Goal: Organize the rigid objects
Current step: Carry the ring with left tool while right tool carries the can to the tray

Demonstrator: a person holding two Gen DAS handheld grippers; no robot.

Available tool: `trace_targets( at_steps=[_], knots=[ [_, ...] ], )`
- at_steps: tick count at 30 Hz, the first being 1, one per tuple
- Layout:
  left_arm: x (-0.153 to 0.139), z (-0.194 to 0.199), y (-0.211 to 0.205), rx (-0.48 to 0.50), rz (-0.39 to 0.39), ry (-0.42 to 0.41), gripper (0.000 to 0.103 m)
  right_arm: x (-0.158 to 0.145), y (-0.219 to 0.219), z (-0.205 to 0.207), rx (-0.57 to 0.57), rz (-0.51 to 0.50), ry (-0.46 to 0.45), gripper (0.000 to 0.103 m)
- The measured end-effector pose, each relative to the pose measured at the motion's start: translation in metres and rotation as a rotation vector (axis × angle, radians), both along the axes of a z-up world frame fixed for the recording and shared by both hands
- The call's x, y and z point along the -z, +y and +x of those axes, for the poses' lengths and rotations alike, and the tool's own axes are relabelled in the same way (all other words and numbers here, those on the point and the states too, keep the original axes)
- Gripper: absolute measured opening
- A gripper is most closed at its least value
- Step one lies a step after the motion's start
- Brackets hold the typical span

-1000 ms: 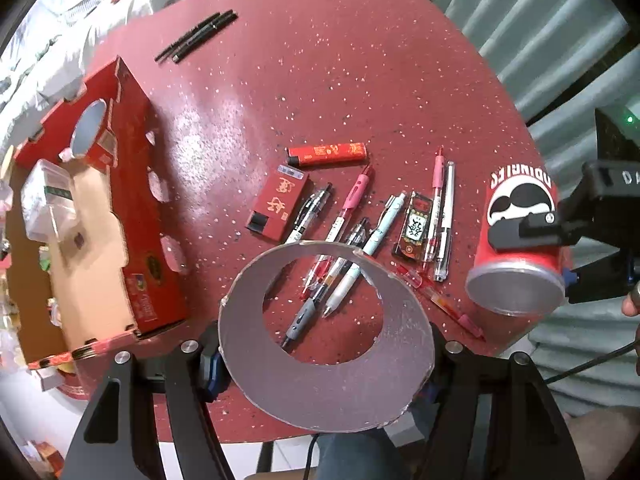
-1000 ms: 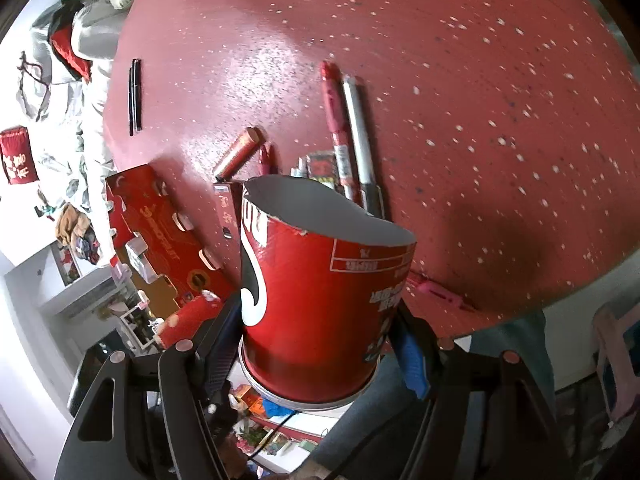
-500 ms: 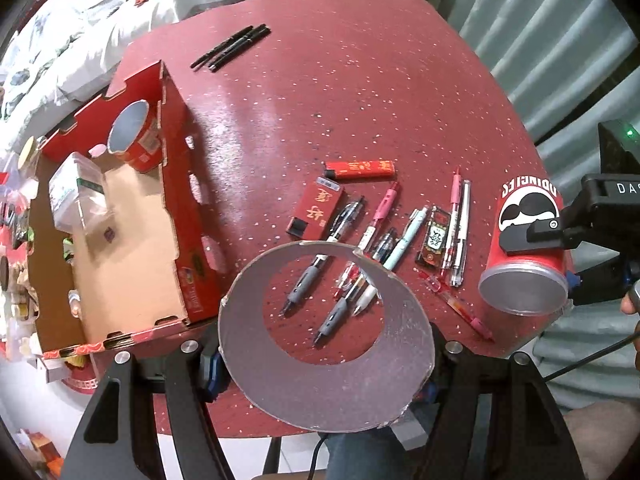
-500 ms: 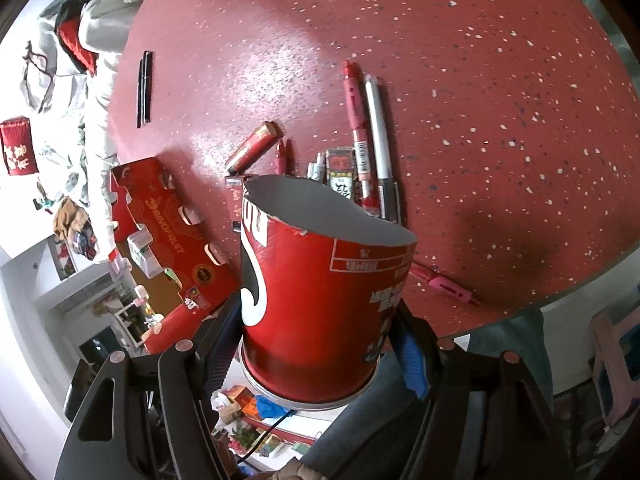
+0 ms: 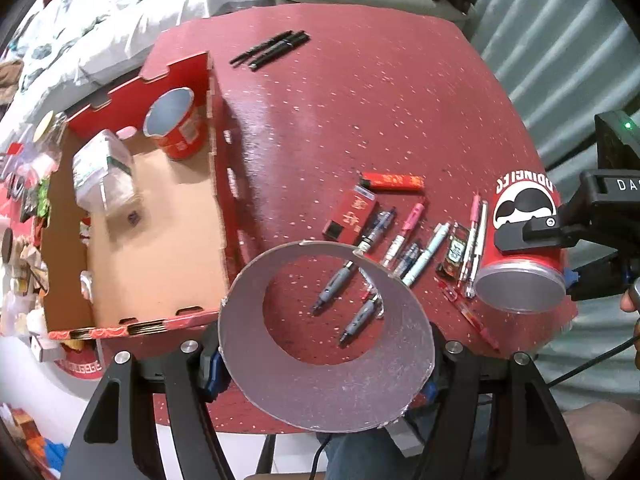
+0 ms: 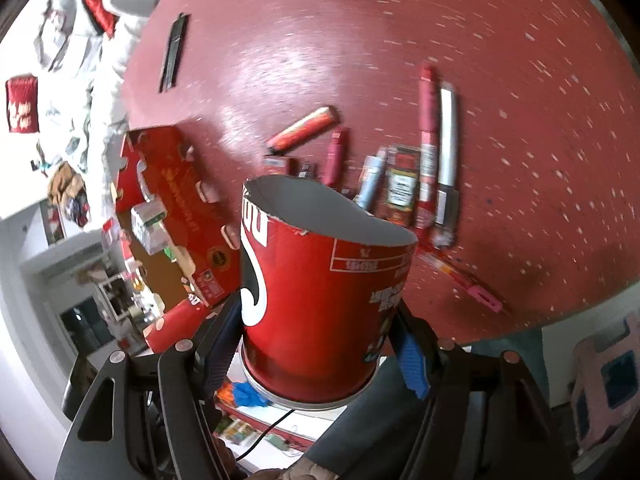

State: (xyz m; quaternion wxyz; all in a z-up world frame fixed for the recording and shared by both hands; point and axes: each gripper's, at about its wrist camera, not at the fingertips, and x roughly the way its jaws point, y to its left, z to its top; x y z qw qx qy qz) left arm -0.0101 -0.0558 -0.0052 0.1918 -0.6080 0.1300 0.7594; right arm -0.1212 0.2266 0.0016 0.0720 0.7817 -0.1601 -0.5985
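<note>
Left gripper (image 5: 326, 364) clamps a bottomless silver-lined cardboard tube section (image 5: 326, 336), bore facing down, so the pens (image 5: 400, 248) on the speckled red table (image 5: 360, 112) show through it. Right gripper (image 6: 316, 344) grips a cut red crisp can (image 6: 320, 292) by its sides, mouth forward, likely to receive them. An open red cardboard box (image 5: 216, 168) sits left.

Cut red can (image 6: 320, 300), ragged rim, gripped over table edge. Open tube (image 5: 326, 360), grey-lined, both ends open, pens visible through it. Pens (image 5: 416, 240), lighter (image 5: 394, 181), red pack (image 5: 352, 212) loose in a cluster on red table. Third can (image 5: 176, 124) upright in box (image 5: 152, 248).
</note>
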Motion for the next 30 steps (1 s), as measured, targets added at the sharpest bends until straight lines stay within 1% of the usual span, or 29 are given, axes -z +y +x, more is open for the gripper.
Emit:
trace_targets(
  at_steps=[6, 10, 13, 15, 16, 18, 20, 24, 27, 28, 29, 30],
  knots=[
    [-0.005, -0.011, -0.024, -0.081, 0.015, 0.002, 0.07, -0.003, -0.047, -0.008, -0.095, 0.004, 0.036, 0.072],
    [-0.012, -0.019, -0.045, -0.147, 0.03, 0.015, 0.07, -0.009, -0.091, -0.012, -0.233, 0.05, 0.114, 0.072],
    [-0.016, -0.024, -0.059, -0.197, 0.035, 0.025, 0.07, -0.018, -0.127, -0.012, -0.376, 0.118, 0.212, 0.072],
    [-0.02, -0.028, -0.071, -0.238, 0.039, 0.031, 0.07, -0.026, -0.153, -0.01, -0.493, 0.178, 0.306, 0.072],
    [-0.022, -0.03, -0.076, -0.256, 0.039, 0.037, 0.07, -0.03, -0.169, -0.006, -0.572, 0.219, 0.364, 0.072],
    [-0.024, -0.033, -0.085, -0.286, 0.037, 0.046, 0.07, -0.035, -0.189, -0.002, -0.665, 0.267, 0.444, 0.072],
    [-0.025, -0.035, -0.093, -0.313, 0.033, 0.051, 0.07, -0.039, -0.205, 0.001, -0.734, 0.297, 0.502, 0.072],
    [-0.025, -0.04, -0.111, -0.383, 0.026, 0.057, 0.07, -0.043, -0.23, 0.009, -0.822, 0.327, 0.574, 0.072],
    [-0.028, -0.042, -0.122, -0.44, 0.016, 0.076, 0.07, -0.045, -0.247, 0.014, -0.866, 0.342, 0.609, 0.072],
    [-0.029, -0.043, -0.126, -0.459, 0.012, 0.083, 0.07, -0.045, -0.252, 0.017, -0.877, 0.345, 0.617, 0.072],
    [-0.031, -0.044, -0.129, -0.474, 0.007, 0.089, 0.07, -0.046, -0.258, 0.019, -0.851, 0.355, 0.634, 0.072],
    [-0.033, -0.045, -0.133, -0.493, 0.004, 0.096, 0.07, -0.047, -0.262, 0.02, -0.86, 0.359, 0.644, 0.072]
  ],
)
